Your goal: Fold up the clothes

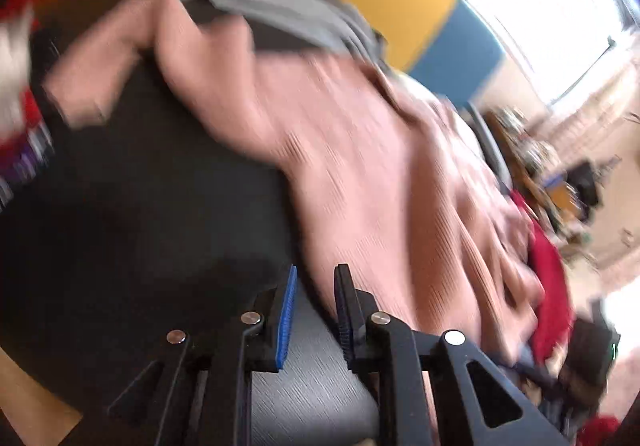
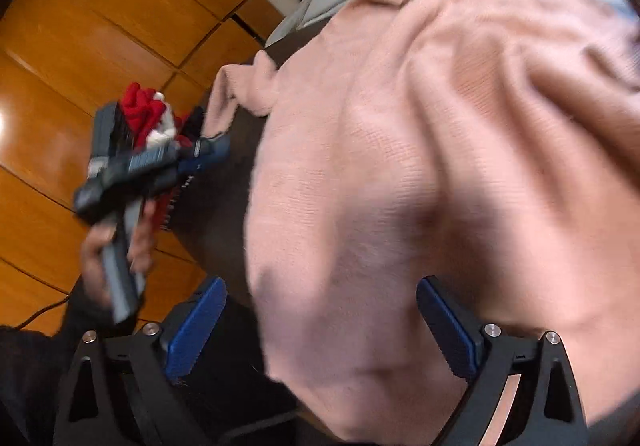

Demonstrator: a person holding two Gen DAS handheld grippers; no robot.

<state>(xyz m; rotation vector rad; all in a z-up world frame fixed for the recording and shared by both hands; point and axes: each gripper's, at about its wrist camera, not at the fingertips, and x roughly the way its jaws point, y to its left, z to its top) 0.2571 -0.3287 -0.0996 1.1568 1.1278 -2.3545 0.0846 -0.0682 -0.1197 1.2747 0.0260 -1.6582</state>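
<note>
A pink knitted sweater (image 1: 380, 185) lies rumpled on a black table (image 1: 140, 185). My left gripper (image 1: 316, 274) hovers low at the sweater's near edge; its jaws stand a little apart with only bare table between them, so it is open. In the right wrist view the sweater (image 2: 420, 165) fills most of the frame. My right gripper (image 2: 322, 282) is wide open, with pink fabric bulging between its blue pads (image 2: 196, 330). The left gripper (image 2: 132, 165), held by a hand (image 2: 96, 258), shows at the left near a pink sleeve cuff (image 2: 228, 101). Both views are motion-blurred.
A grey garment (image 1: 280, 5) lies at the table's far side, behind the sweater. A red garment (image 1: 548, 286) sits at the right edge. Red and white clothes (image 2: 148, 109) lie beyond the left gripper. A wooden floor (image 2: 80, 45) spreads below the table (image 2: 224, 230).
</note>
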